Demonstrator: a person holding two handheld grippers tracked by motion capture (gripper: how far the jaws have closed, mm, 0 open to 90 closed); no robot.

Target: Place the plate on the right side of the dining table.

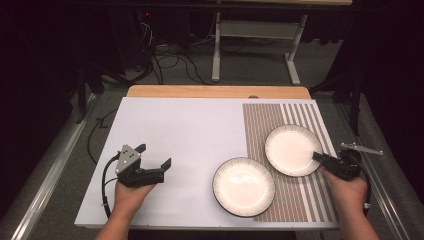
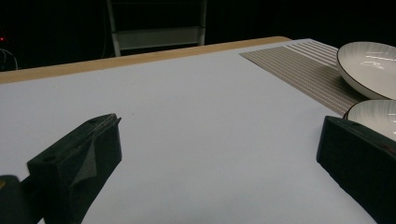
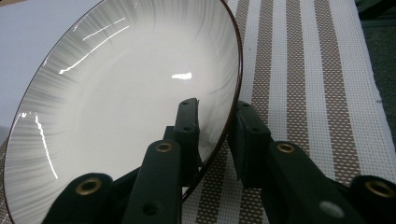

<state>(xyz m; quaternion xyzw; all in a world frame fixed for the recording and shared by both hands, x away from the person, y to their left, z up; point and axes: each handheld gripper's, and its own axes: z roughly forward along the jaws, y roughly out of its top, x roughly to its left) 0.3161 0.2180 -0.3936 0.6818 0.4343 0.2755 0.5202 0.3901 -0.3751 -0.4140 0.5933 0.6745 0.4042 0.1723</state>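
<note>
Two white plates with dark rims lie at the right of the table. The far plate (image 1: 291, 149) (image 3: 121, 93) rests on the striped placemat (image 1: 300, 200) (image 3: 299, 70). My right gripper (image 1: 318, 157) (image 3: 215, 106) is shut on its right rim, one jaw on the inside surface and one underneath. The near plate (image 1: 243, 186) (image 2: 373, 116) sits half on the mat's left edge. My left gripper (image 1: 154, 155) (image 2: 219, 121) hovers open over the white table surface at the left, nothing between its jaws, well left of the near plate.
A white sheet (image 1: 180, 135) covers the wooden table (image 1: 215, 91), whose far edge shows as a bare strip. Beyond it stand desk legs and cables on the floor. A metal rail (image 1: 395, 210) runs along the right side of the table.
</note>
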